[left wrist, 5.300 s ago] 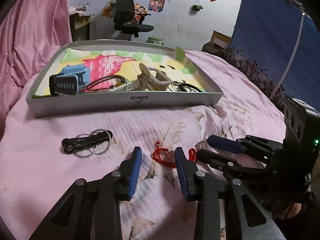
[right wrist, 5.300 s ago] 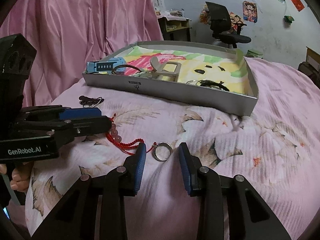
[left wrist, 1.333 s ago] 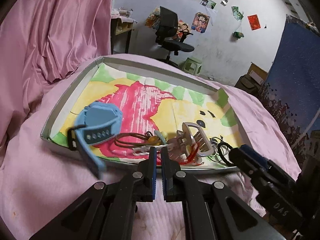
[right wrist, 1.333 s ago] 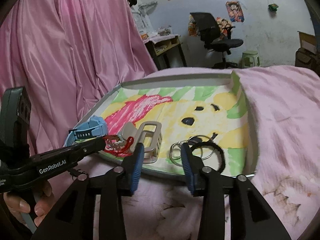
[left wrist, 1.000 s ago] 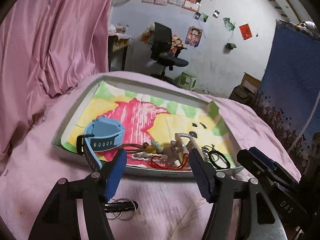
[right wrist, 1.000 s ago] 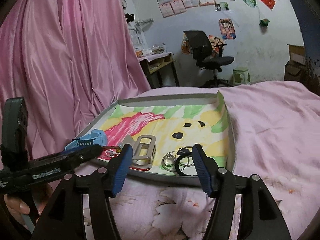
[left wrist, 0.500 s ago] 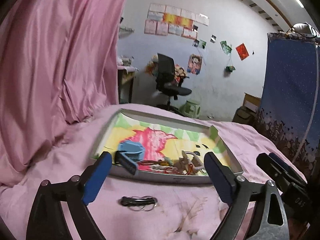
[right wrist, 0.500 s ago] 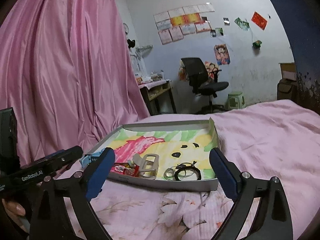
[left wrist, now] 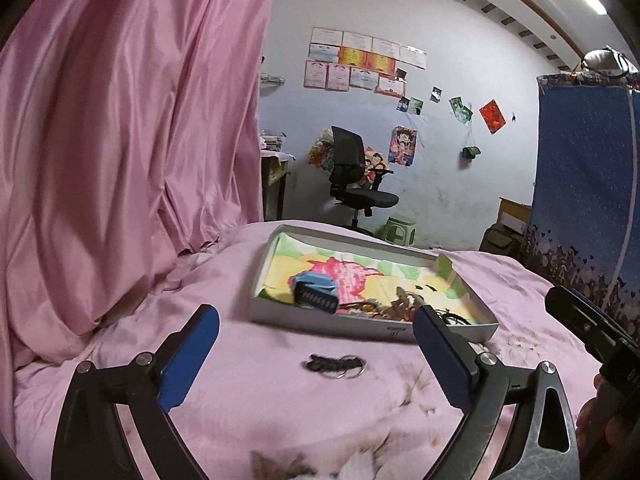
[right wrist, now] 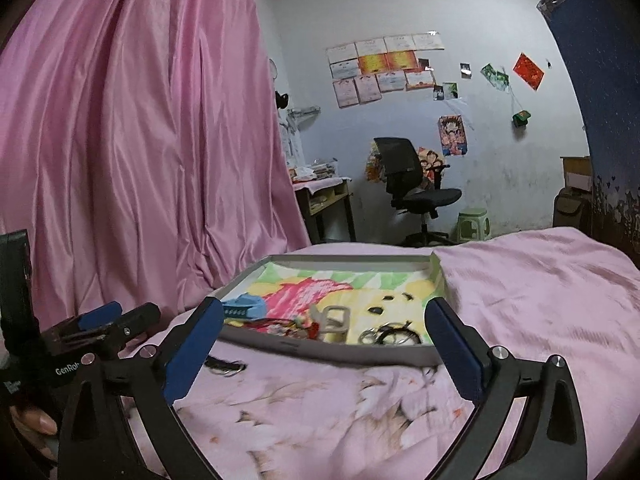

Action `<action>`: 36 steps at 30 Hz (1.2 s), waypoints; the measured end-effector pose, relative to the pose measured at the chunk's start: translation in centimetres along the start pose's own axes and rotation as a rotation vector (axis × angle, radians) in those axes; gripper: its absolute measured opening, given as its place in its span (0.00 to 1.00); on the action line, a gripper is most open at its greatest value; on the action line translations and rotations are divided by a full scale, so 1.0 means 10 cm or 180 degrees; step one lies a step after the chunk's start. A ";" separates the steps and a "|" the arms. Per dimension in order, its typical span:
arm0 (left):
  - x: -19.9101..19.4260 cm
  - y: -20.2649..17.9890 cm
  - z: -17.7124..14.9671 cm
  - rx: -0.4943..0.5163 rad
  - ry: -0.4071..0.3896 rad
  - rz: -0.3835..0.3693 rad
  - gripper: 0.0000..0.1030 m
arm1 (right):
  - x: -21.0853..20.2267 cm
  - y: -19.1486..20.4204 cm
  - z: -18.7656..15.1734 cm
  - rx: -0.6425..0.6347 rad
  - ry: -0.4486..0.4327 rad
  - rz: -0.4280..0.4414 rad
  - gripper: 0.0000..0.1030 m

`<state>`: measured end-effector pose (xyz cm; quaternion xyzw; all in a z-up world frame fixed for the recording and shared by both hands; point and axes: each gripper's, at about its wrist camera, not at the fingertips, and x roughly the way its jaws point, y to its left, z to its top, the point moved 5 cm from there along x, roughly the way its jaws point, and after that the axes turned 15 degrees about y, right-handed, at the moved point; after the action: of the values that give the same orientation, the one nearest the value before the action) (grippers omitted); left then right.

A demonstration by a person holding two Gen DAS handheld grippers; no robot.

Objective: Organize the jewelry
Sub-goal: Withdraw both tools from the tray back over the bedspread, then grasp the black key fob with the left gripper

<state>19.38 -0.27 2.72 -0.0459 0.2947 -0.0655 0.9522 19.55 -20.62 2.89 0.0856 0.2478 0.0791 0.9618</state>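
A shallow grey tray [left wrist: 360,326] with a colourful picture lining sits on the pink bed; it also shows in the right wrist view [right wrist: 352,354]. In it lie a blue watch [left wrist: 314,290], a red bracelet [right wrist: 298,326], a beige hair clip [right wrist: 334,318], rings and black bands [right wrist: 390,336]. A black item with metal rings [left wrist: 336,364] lies on the bedspread in front of the tray, also seen in the right wrist view [right wrist: 224,366]. My left gripper [left wrist: 316,360] is wide open and empty, held back from the tray. My right gripper [right wrist: 324,354] is wide open and empty.
Pink curtain [left wrist: 120,160] hangs at the left. A blue patterned screen [left wrist: 588,184] stands at the right. A black office chair [left wrist: 356,176], a desk [right wrist: 324,200] and a green stool [right wrist: 474,224] stand beyond the bed.
Both grippers opened wide and pulled back and up from the tray. The red bracelet and the ring that lay on the bedspread now lie in the tray.
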 end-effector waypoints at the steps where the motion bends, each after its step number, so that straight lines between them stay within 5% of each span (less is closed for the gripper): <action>1: -0.01 0.03 -0.02 -0.0005 0.0005 0.0001 0.95 | -0.01 0.03 -0.02 -0.0011 0.0009 0.0001 0.96; 9: 0.05 0.34 -0.17 0.0026 0.0147 0.0065 0.96 | 0.07 0.17 -0.13 -0.0188 0.0191 -0.0044 0.96; 20: 0.36 0.44 -0.13 -0.0006 0.0517 -0.0167 0.95 | 0.51 0.27 -0.17 -0.0324 0.0737 0.0086 0.95; 24: 0.50 0.41 -0.12 -0.0017 0.0660 -0.0293 0.90 | 0.71 0.35 -0.19 -0.0388 0.0992 0.0199 0.78; 31: 0.77 0.39 -0.13 -0.0010 0.1018 -0.0598 0.65 | 1.05 0.50 -0.26 -0.0458 0.1393 0.0485 0.54; 36: 0.95 0.37 -0.16 -0.0045 0.1272 -0.0801 0.51 | 1.23 0.59 -0.38 -0.0545 0.1639 0.0613 0.44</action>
<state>26.62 1.90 -4.40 -0.0751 0.4697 -0.1895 0.8590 27.67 -11.97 -4.84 0.0044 0.4670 0.2099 0.8590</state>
